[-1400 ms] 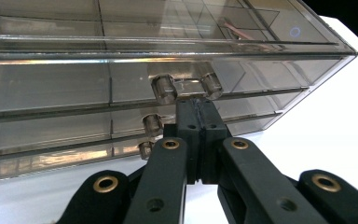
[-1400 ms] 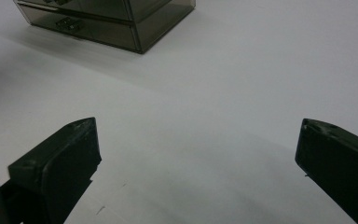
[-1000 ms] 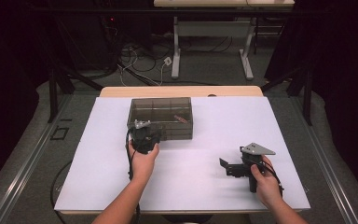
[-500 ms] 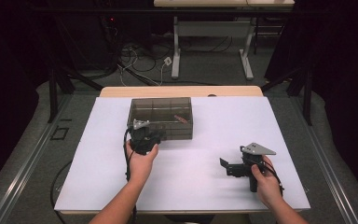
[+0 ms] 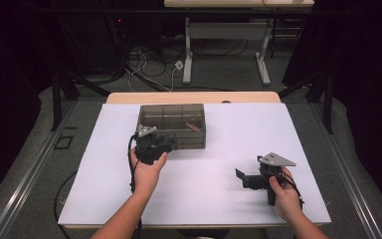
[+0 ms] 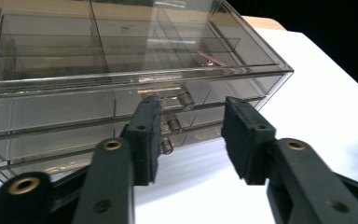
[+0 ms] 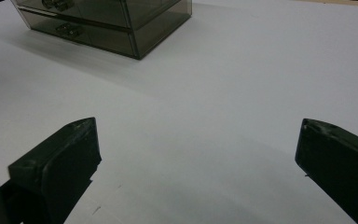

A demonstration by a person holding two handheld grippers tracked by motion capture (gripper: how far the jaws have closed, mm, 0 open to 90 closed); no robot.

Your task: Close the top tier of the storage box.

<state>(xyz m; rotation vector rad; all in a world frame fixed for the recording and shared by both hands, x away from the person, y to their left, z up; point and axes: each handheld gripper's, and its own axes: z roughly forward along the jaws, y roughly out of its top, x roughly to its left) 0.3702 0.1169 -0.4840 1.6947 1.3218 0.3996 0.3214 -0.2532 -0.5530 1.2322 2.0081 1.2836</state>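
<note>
Left gripper (image 6: 189,140) just been opening, jaws now parted a moderate gap, nothing pinched between them. Sits right at the front of the smoked clear drawer organizer (image 5: 172,124), pointed at the stack of small round drawer knobs (image 6: 172,124); left pad (image 6: 145,135) just beside the knobs, right pad off to the side, over bare counter (image 5: 214,199). Reads as a release of a knob: all three drawers look flush and shut, so likely a drawer push-in or pull attempt finished, or a re-grip coming. Can't tell which knob was held.

Organizer stands at the rear-left of the white counter, small pinkish item (image 5: 193,126) lying in a top compartment.

Right gripper (image 5: 248,178) parked on the counter well apart from the organizer, jaws spread wide, empty.

Versus earlier high-view frames: left hand (image 5: 148,172) in much the same spot at the organizer front, only the jaw gap differs; right hand and organizer unchanged.
</note>
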